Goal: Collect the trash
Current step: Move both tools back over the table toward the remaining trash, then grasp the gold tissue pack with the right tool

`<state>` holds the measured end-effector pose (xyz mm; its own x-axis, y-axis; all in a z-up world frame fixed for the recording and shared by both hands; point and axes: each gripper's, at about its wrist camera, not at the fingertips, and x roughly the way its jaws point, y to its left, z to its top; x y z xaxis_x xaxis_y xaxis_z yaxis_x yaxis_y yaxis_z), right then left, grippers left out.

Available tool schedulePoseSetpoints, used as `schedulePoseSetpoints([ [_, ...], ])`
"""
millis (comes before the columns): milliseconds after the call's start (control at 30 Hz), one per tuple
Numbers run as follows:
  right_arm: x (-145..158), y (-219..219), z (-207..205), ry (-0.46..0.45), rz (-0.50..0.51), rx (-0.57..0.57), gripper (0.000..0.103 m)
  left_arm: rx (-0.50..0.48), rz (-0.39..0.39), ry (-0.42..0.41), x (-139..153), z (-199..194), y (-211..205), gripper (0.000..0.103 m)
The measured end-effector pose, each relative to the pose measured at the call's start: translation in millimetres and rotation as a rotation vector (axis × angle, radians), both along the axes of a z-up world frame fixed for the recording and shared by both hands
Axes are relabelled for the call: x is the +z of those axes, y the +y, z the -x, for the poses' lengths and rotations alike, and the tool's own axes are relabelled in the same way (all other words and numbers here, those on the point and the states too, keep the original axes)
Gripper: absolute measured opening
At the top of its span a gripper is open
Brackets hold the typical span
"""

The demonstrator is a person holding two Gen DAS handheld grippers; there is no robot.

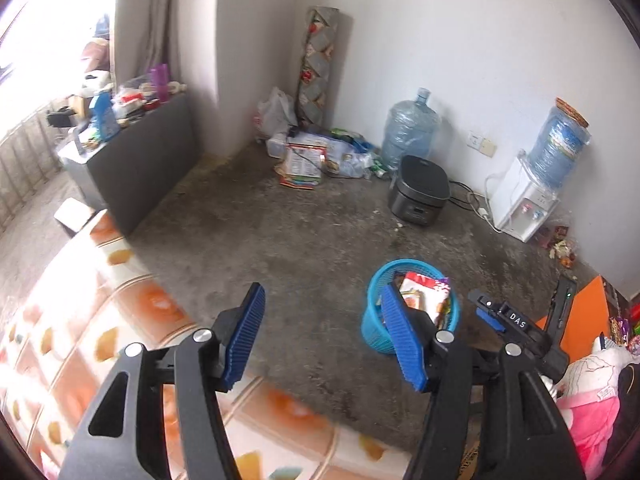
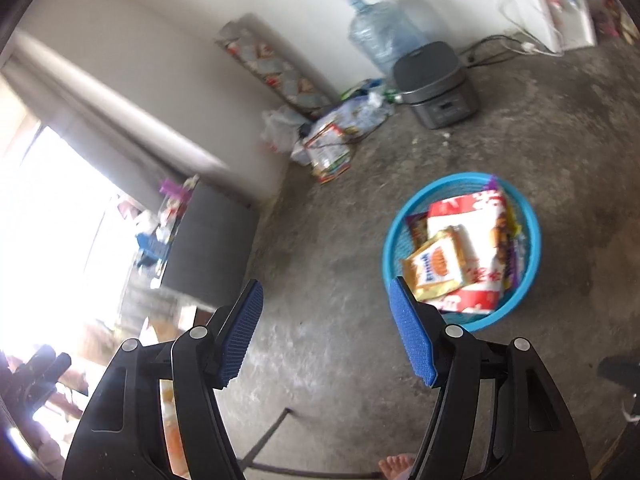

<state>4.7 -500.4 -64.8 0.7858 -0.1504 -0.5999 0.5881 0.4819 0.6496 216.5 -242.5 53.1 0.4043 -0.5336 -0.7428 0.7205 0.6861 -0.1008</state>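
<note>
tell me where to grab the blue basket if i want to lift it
Grip the blue basket by its rim, coming from above with one finger inside and one outside. It stands upright on the floor, the thin wall suits a pinch, and the rim's right side is bare, while snack packets crowd the near-left. Both grippers are open and empty.

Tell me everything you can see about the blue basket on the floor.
The blue basket is round, apparently plastic, with slatted mesh-like walls and a smooth rim. It stands upright on the bare concrete floor, apart from the wall clutter. Inside lie crumpled snack wrappers: a large red-and-white bag, a yellow-orange packet on top, and purple packaging by the far rim. Neither gripper touches it.
</note>
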Motion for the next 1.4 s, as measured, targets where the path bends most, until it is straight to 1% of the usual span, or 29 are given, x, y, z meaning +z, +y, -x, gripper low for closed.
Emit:
schedulePoseSetpoints([
  [67,18.6,31.8,-22.0,0.002,0.061,0.122,0.064,0.078,0.004,-0.023,8.1,5.6,52.9,0.06],
  [100,28.5,49.2,-31.7,-0.007,0.091,0.187,0.066,0.126,0.009,-0.036,10.7,9.1,80.4,0.06],
  [133,38.2,65.4,-40.0,-0.017,0.123,0.246,0.069,0.181,0.009,-0.051,12.4,13.5,107.8,0.06],
  [200,54.5,98.2,-53.7,-0.031,0.196,0.352,0.069,0.294,0.009,-0.083,13.8,24.8,160.4,0.061],
  [267,64.1,130.5,-64.0,-0.037,0.259,0.454,0.07,0.401,0.015,-0.096,12.1,37.3,210.3,0.062],
  [367,69.9,174.3,-75.1,-0.052,0.3,0.606,0.07,0.536,0.023,-0.075,5.0,53.8,276.9,0.062],
  [467,72.4,214.1,-83.1,-0.073,0.336,0.738,0.071,0.644,0.001,-0.065,-4.6,66.8,331.7,0.062],
  [533,72.7,239.2,-86.5,-0.087,0.358,0.822,0.072,0.694,0.008,-0.054,-11.1,74.5,359.5,0.062],
  [600,71.5,263.3,-91.1,-0.08,0.372,0.9,0.072,0.728,0.038,-0.025,-19.1,77.9,382.1,0.062],
  [667,68.1,285.4,-95.1,-0.066,0.372,0.968,0.072,0.743,0.058,-0.007,-27.3,80.8,393.2,0.062],
  [767,61.9,312.2,-101.0,-0.057,0.36,1.058,0.072,0.722,0.066,0.004,-41.4,80.5,400.6,0.062],
  [900,52.3,339.6,-107.9,-0.021,0.359,1.145,0.072,0.65,0.028,0.021,-61.9,72.5,394.4,0.062],
  [1000,47.3,357.7,-109.7,0.005,0.361,1.211,0.072,0.599,-0.063,0.016,-79.3,62.6,385.7,0.062],
  [1133,39.1,377.4,-112.2,0.05,0.382,1.283,0.072,0.546,-0.181,-0.036,-100.8,46.8,380.7,0.062],
  [1200,37.1,383.3,-115.5,0.061,0.392,1.31,0.072,0.528,-0.232,-0.051,-112.1,37.4,380.1,0.058],
  [1233,36.8,386.3,-117.2,0.066,0.397,1.319,0.072,0.525,-0.251,-0.045,-118.1,32.1,381.2,0.052],
  [1267,35.2,389.7,-116.6,0.07,0.399,1.329,0.072,0.521,-0.265,-0.033,-124.5,27.0,382.6,0.049],
  [1333,33.7,393.0,-121.1,0.079,0.395,1.345,0.072,0.521,-0.237,-0.036,-127.0,22.8,387.5,0.048],
  [1400,31.5,397.9,-119.0,0.087,0.396,1.367,0.072,0.527,-0.217,-0.023,-126.8,19.3,391.5,0.041],
])
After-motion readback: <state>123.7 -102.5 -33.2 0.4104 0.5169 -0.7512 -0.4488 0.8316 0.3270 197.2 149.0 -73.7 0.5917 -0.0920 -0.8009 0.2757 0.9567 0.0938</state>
